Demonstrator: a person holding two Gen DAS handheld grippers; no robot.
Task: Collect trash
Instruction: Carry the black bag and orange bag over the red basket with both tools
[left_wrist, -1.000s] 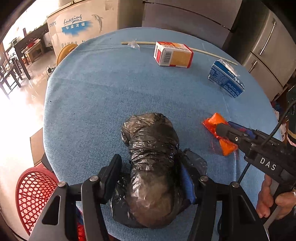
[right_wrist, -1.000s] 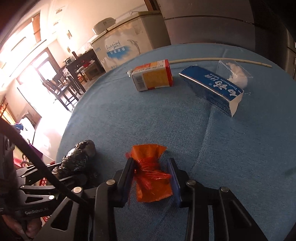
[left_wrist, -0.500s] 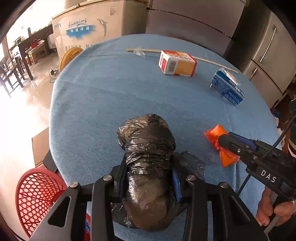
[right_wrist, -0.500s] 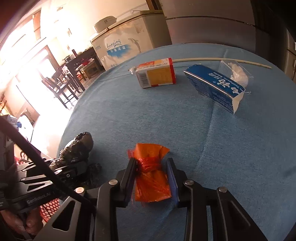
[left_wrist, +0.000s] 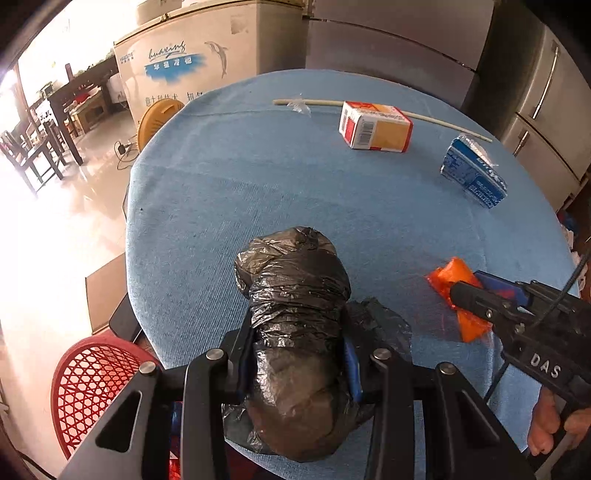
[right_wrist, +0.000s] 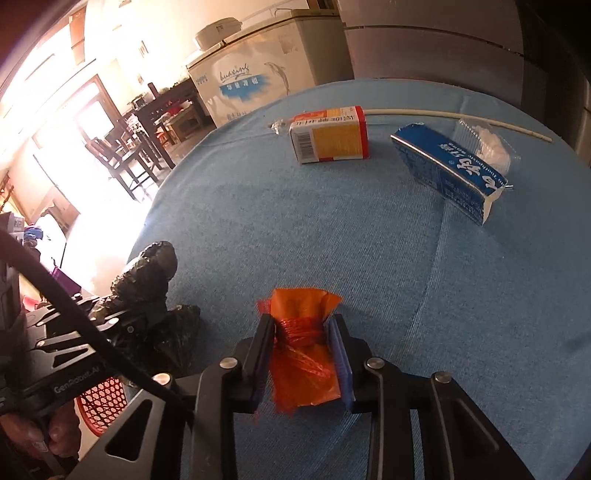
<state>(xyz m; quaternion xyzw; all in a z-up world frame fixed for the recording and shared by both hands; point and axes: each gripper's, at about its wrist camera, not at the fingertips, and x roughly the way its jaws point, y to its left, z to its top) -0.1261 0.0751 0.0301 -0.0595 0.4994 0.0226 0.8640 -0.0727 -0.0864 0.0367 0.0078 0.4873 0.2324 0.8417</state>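
A: What carries everything here?
B: A round tabletop under a blue cloth, the largest thing in sight. Beyond it, far ahead of both tools, stands a white chest freezer with a dolphin print.

A: And below the tabletop's edge?
B: A red mesh basket sits on the floor, down and to the left of the left tool.

A: What is the left tool doing?
B: The left tool is pinching a black bag bundle. Its pads press on both flanks of the bundle, which rests on the cloth and reaches ahead beyond the fingertips.

A: And the right one?
B: The right tool has an orange wrapper between its jaws. The jaws have just been opening a little, yet the pads lie against the wrapper's sides, so it is pinched. The wrapper lies on the cloth, its torn end sticking out ahead of the fingertips. A hand shows beneath that tool's handle in the left view.

A: What else is lying about?
B: Well ahead of the right tool lies a blue carton on its side, with a crumpled clear bag just behind it. To the left of the carton lies an orange and white box. Behind both runs a thin pale stick, near the far edge.
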